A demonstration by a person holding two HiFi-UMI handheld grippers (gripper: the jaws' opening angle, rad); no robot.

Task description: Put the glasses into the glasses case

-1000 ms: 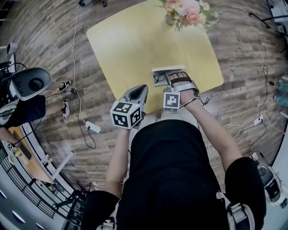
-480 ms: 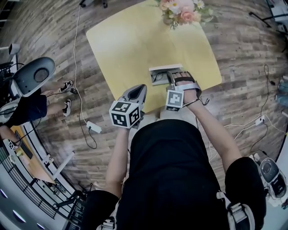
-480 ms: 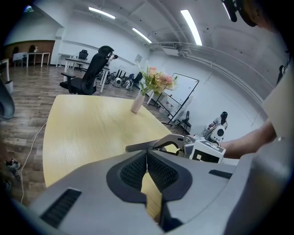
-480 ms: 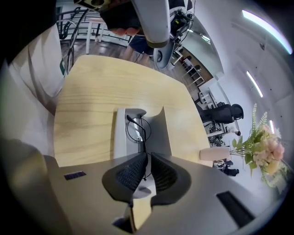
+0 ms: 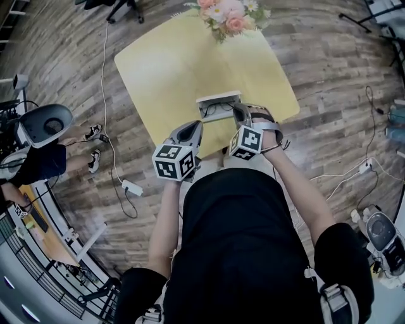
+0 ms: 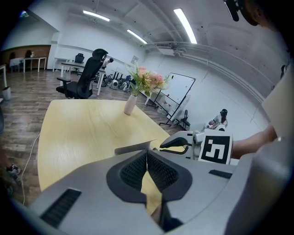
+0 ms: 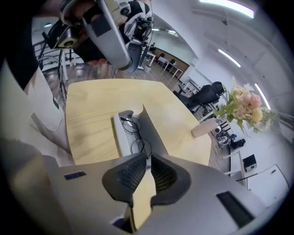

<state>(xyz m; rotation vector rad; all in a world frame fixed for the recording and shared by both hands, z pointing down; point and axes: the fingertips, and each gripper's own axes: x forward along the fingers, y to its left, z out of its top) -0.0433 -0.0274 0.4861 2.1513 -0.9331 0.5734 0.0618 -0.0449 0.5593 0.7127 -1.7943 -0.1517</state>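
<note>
On the yellow tabletop (image 5: 171,63), over plank floor (image 5: 329,57), glasses (image 7: 134,136) lay in the case (image 7: 120,134); left gripper (image 6: 147,153) closed empty, right gripper (image 7: 148,158) barely parted.

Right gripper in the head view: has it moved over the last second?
Yes: the right gripper has pulled back off the glasses case toward the person's body.

Free tabletop (image 5: 171,63) between open glasses case (image 5: 215,98) at near edge and flower vase (image 5: 231,16) at far edge.
</note>
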